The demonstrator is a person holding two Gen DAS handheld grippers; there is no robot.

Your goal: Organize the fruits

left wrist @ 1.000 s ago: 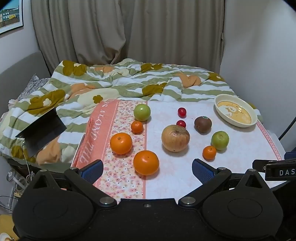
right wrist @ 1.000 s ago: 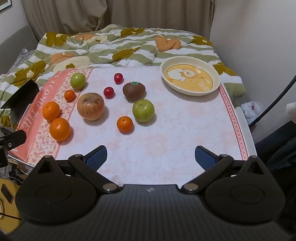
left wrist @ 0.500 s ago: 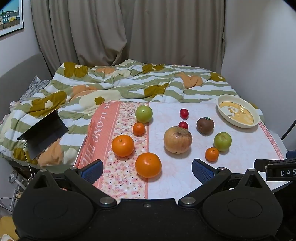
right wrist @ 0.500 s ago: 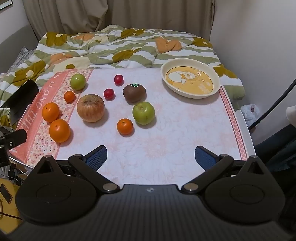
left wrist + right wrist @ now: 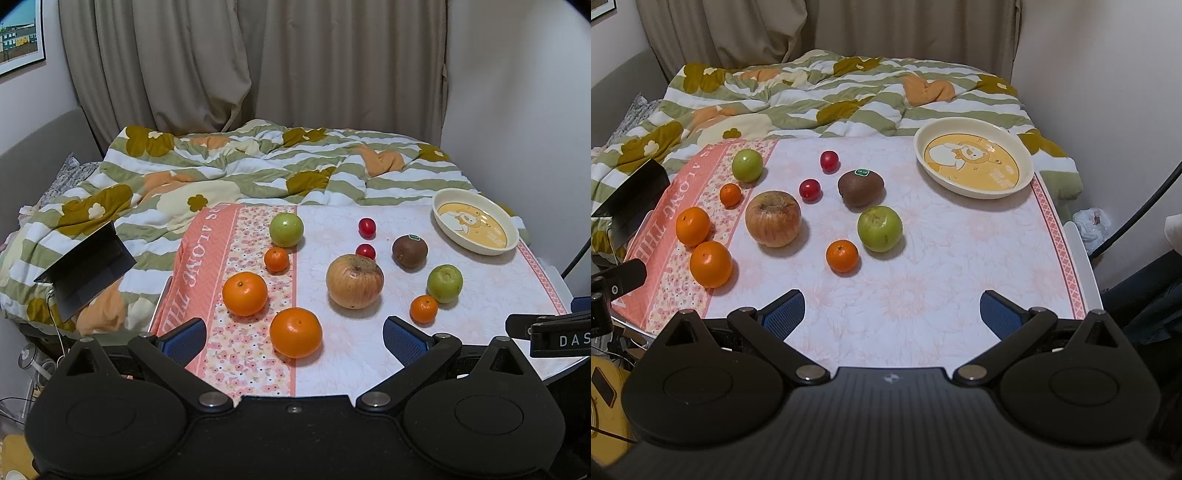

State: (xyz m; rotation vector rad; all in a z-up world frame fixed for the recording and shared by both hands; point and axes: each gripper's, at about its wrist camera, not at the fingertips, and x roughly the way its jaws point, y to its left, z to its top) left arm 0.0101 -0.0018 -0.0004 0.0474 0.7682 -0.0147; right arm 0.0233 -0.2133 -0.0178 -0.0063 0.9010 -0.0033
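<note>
Left wrist view: the left gripper has its fingers spread wide and empty, the nearest orange between them at lower centre; the plate sits far right.

Right wrist view: the right gripper is wide open too — nothing held. A nudged round fruit could roll off the tabletop.

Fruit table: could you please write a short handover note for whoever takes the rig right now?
Left tongs: open, empty, hanging over the near edge by the big oranges.
Right tongs: open, empty, over bare cloth.
Plate: far right, nothing in it.
Loose on the cloth: apple, kiwi, two green fruits, two red ones, two small oranges.
Done: nothing sorted yet.
Left: all the fruit.
</note>
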